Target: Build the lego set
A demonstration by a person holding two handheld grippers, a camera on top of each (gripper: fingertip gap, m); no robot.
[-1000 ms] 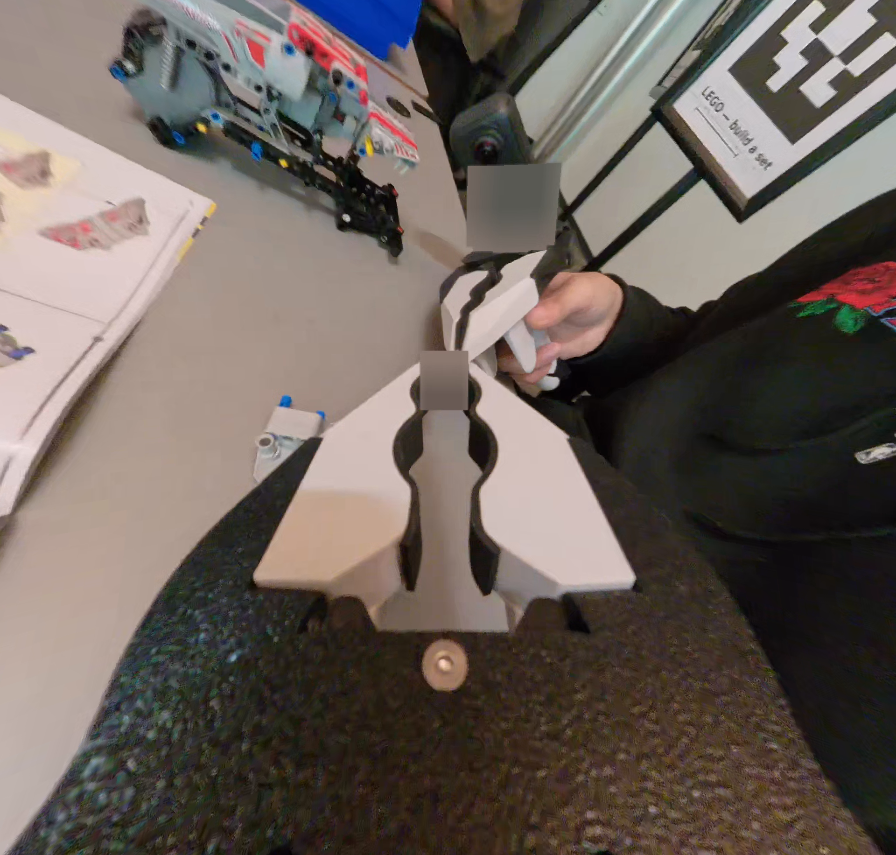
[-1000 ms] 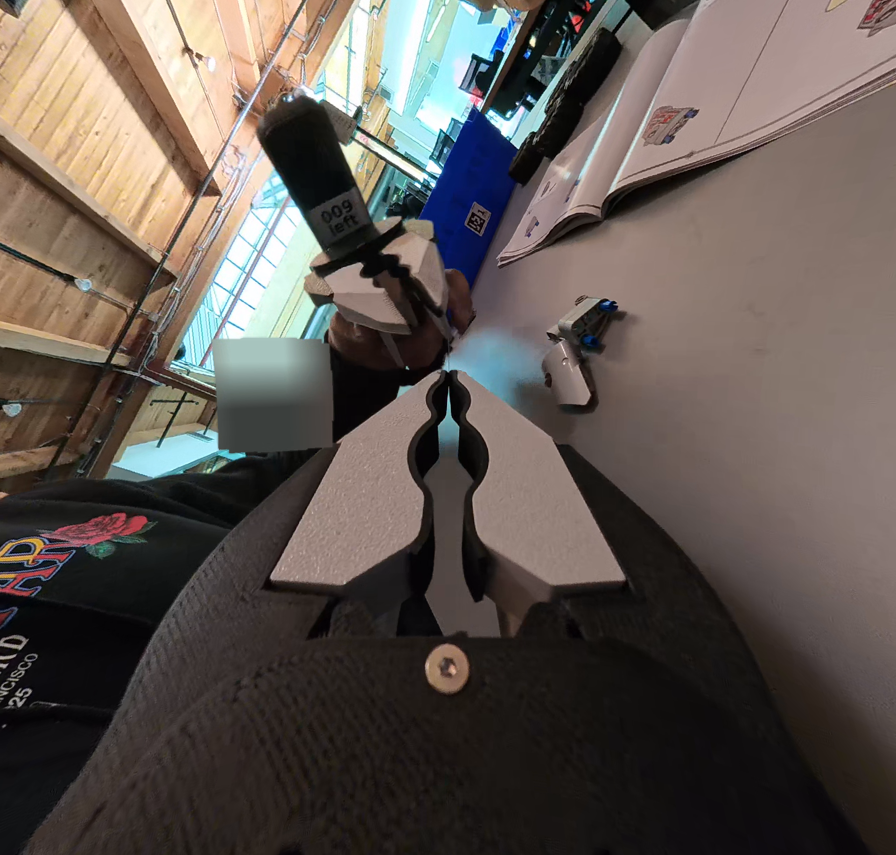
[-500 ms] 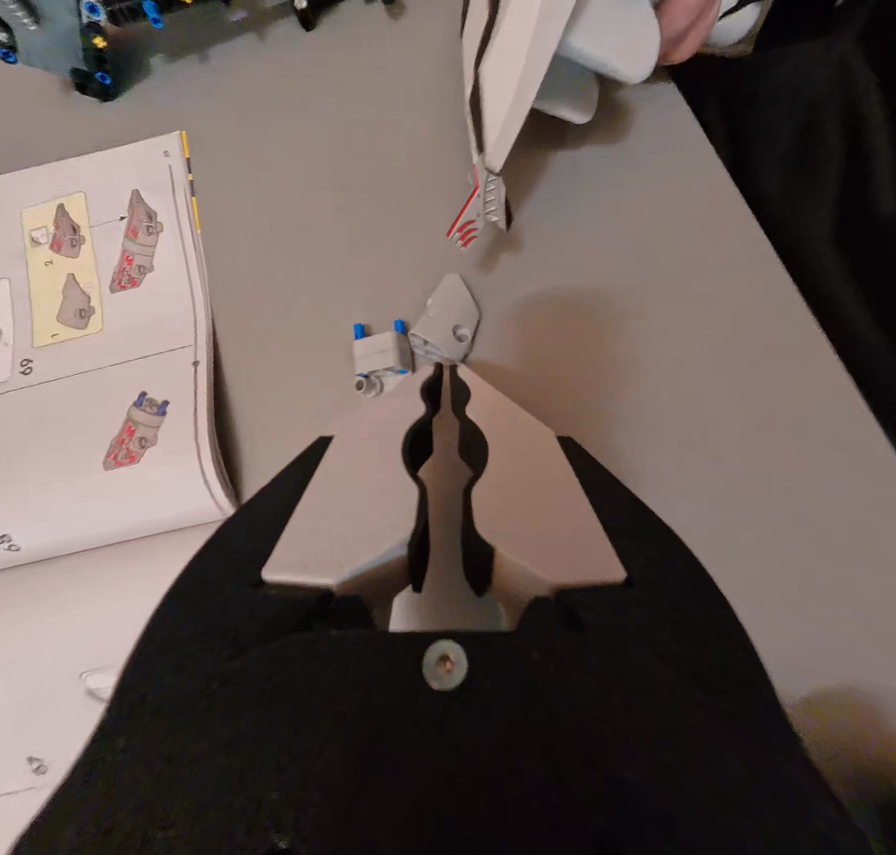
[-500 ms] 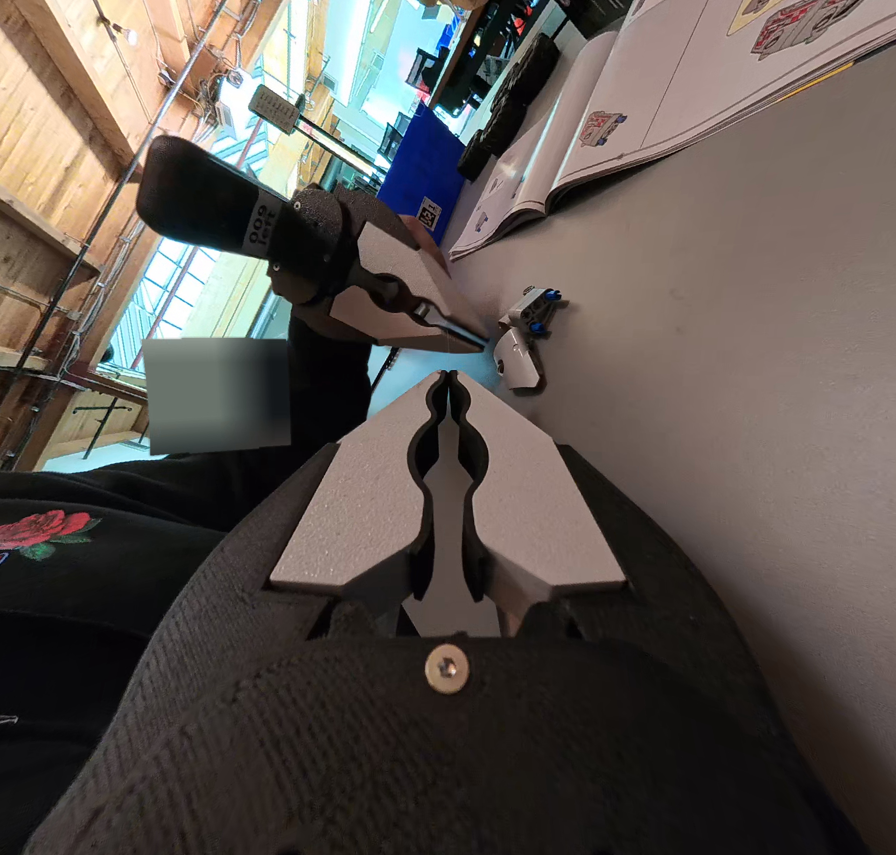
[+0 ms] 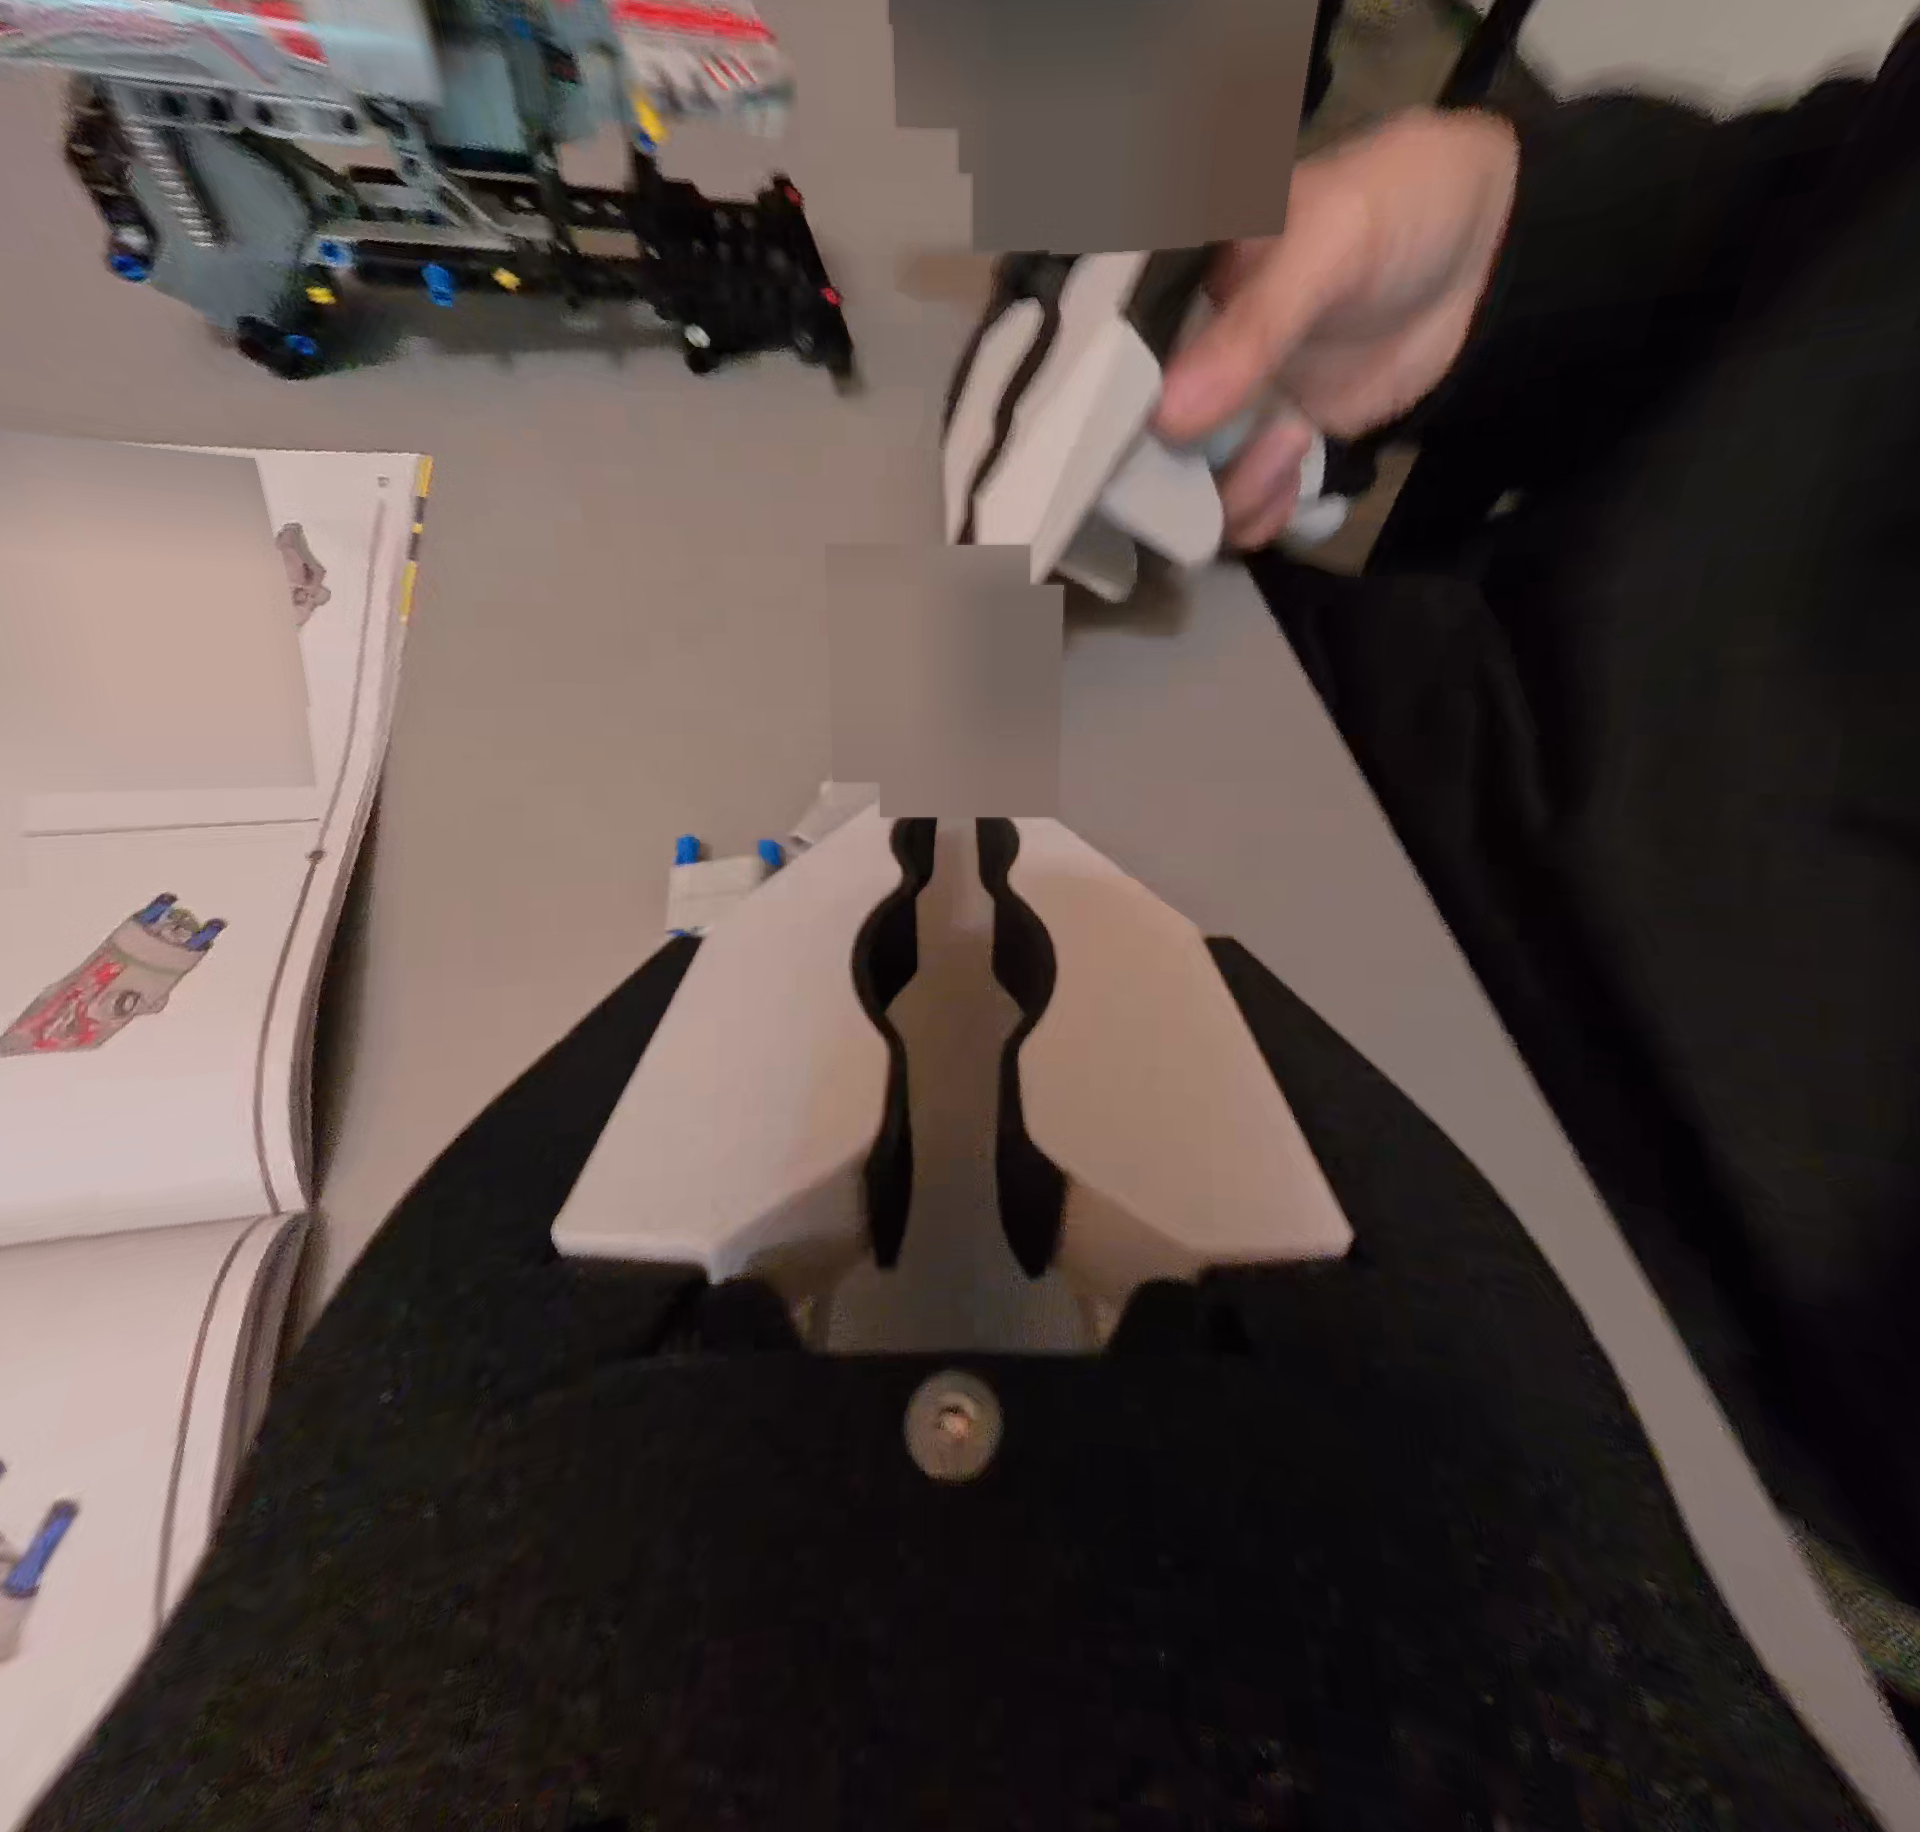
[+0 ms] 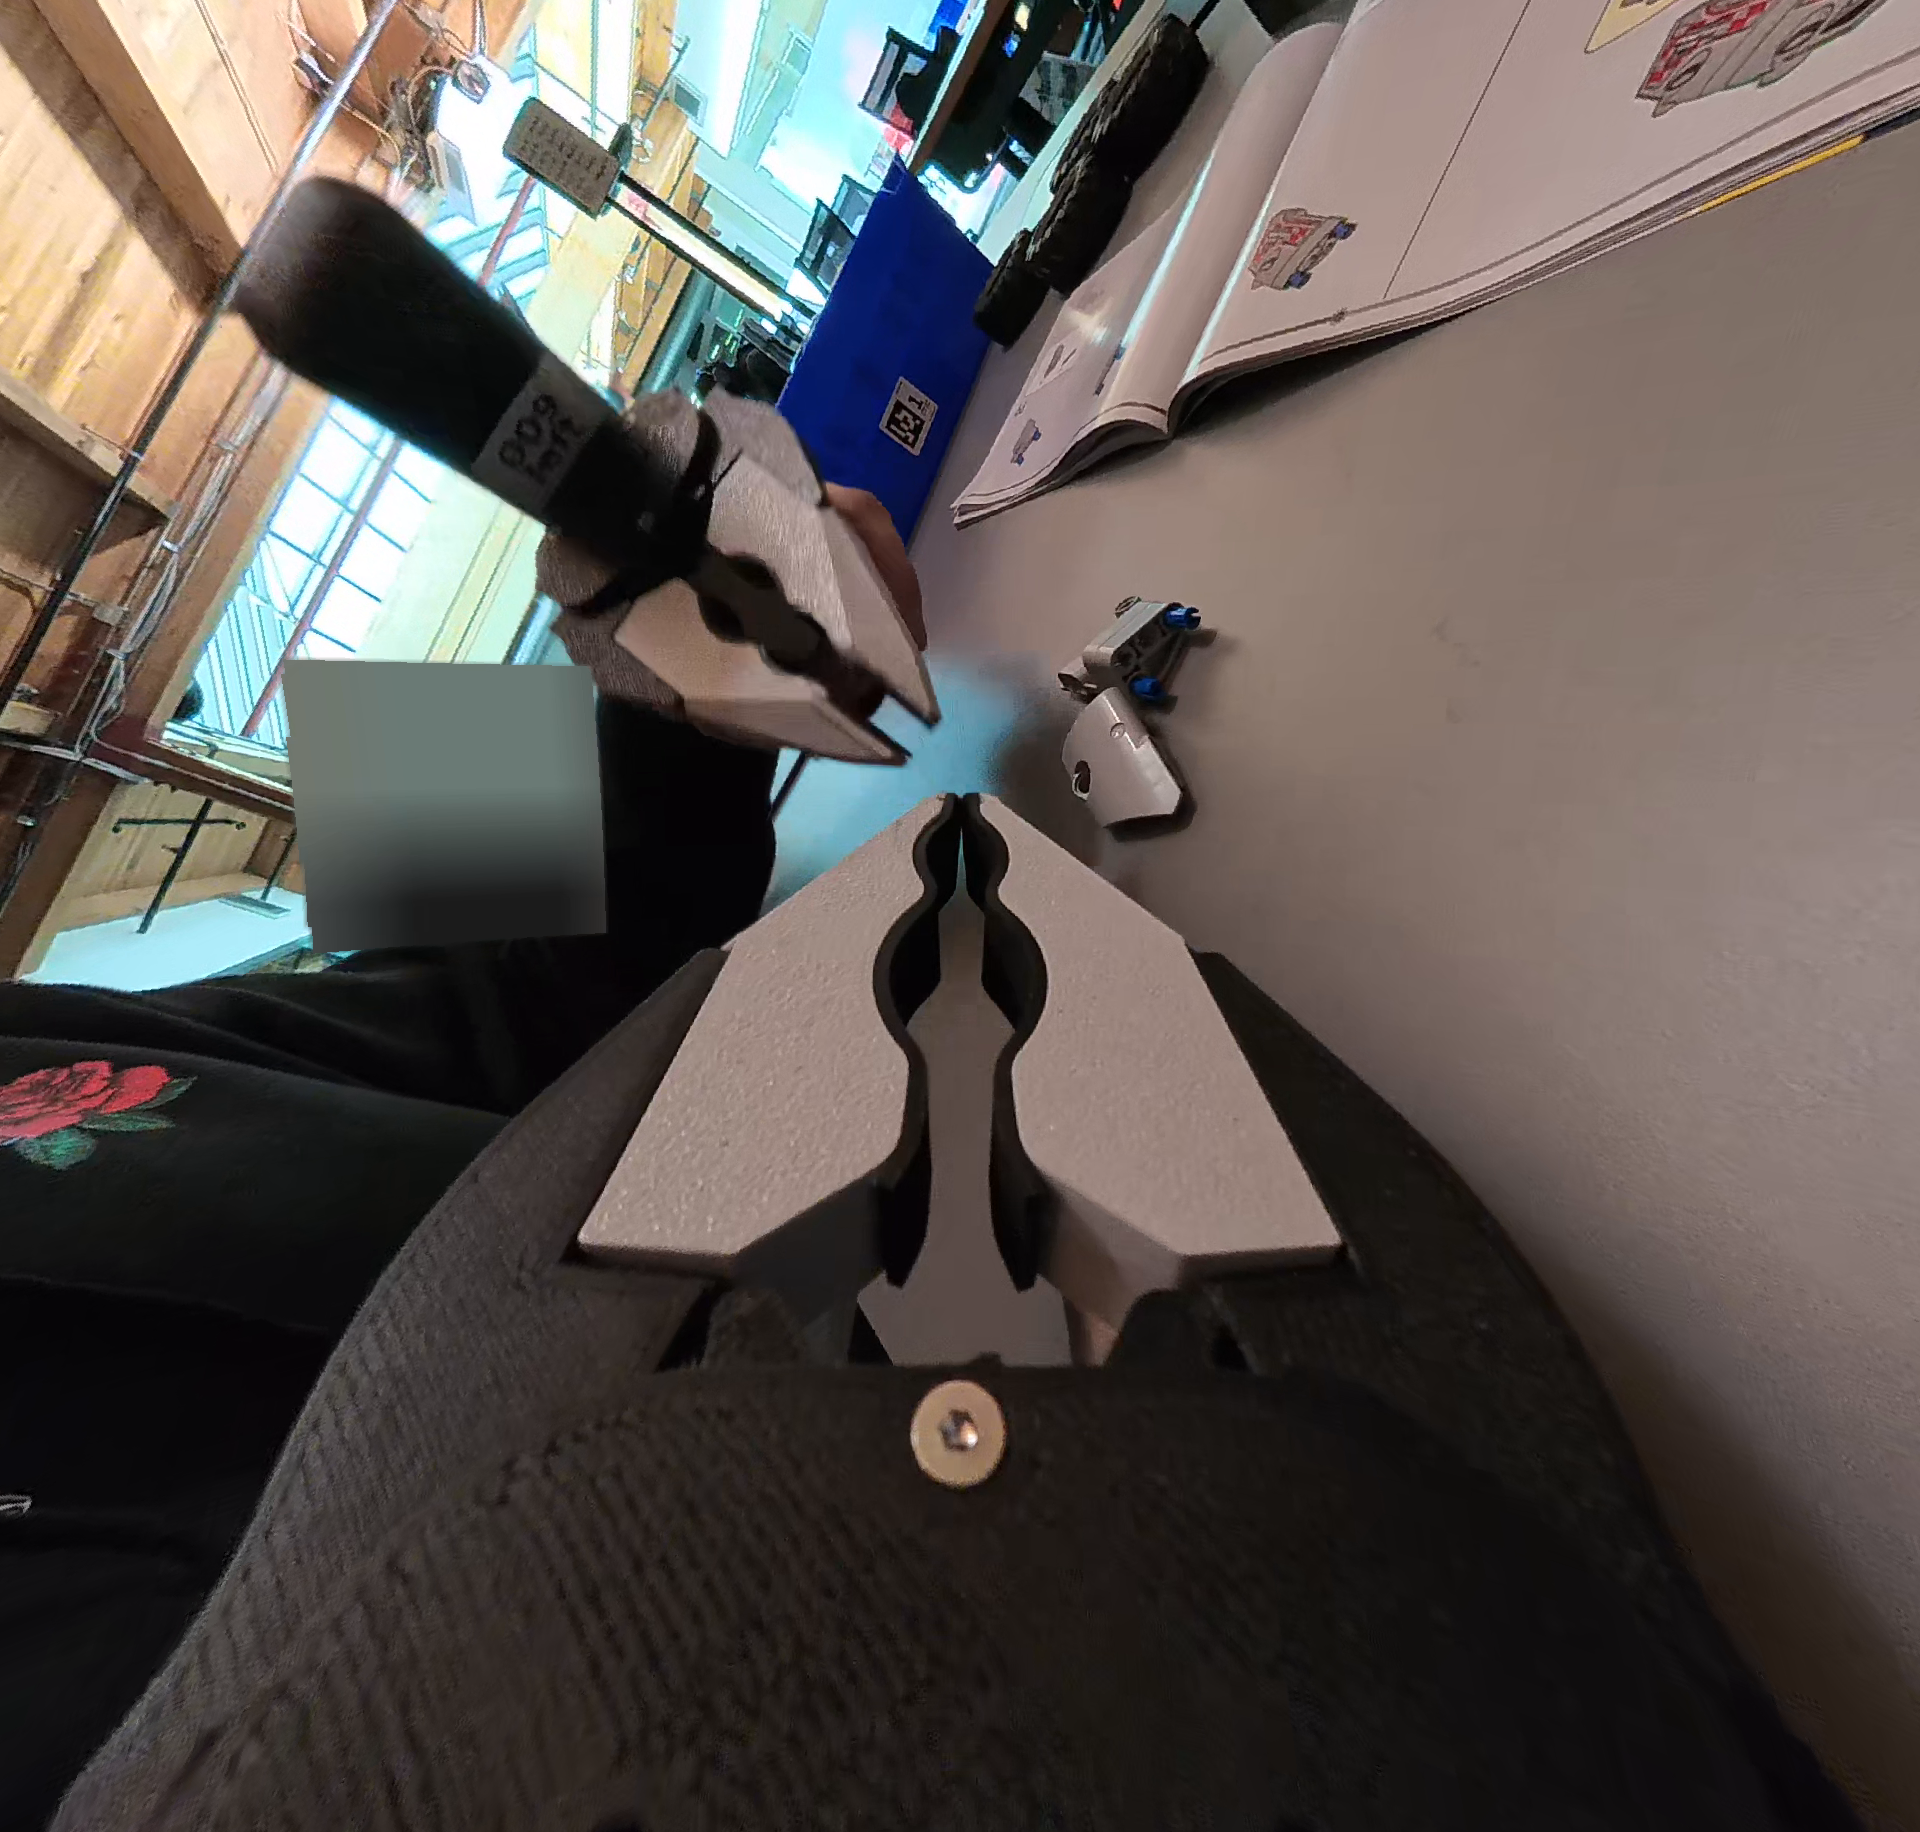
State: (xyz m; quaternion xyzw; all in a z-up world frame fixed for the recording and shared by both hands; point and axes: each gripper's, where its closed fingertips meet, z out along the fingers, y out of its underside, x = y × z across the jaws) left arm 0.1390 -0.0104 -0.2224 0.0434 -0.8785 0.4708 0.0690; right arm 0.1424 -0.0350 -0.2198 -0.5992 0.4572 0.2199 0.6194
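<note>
Grey table [image 6: 1558, 847] runs under both views, w/ a timber ceiling and big windows behind in the right wrist view.

Left gripper [image 5: 956, 832]: a narrow gap shows between the fingers, but a patch covers the tips, so I can't tell if it nips anything. From the right wrist view its tips look close together w/ nothing seen between them. Right gripper [image 6: 958, 808]: clenched, tips meeting, nothing visible in them. A hand [image 5: 1351, 276] holds it off the table, near the left one.

Task's thing: the loose bits lie on the table just past the left fingertips. They are a grey block w/ blue pins [image 6: 1132, 644] and a white curved panel [image 6: 1117, 769]. These are touching or just beside each other; joined or not, can't say. Farther out are the open instruction booklet [image 5: 156, 847] and the part-built model [image 5: 416, 120], well apart from the grippers. A blue bin [image 6: 883, 348] and black tyres [image 6: 1101, 161] sit at the far end.

Risks, as I judge them:
- The left view is smeared, so the gripper looks to be in quick motion. A fingertip that low and that near could knock the bits away or toward the table edge.
- The curved panel prob. squirts out of a pinch on its slope.
- If the pins meet their holes skewed, a push would shove the block, not seat it.

Count: 2 grippers, 2 loose pcs, 2 blue pins seen on the block, 1 booklet, 1 model, 1 bin. Tyres are several; exact no. unclear.
</note>
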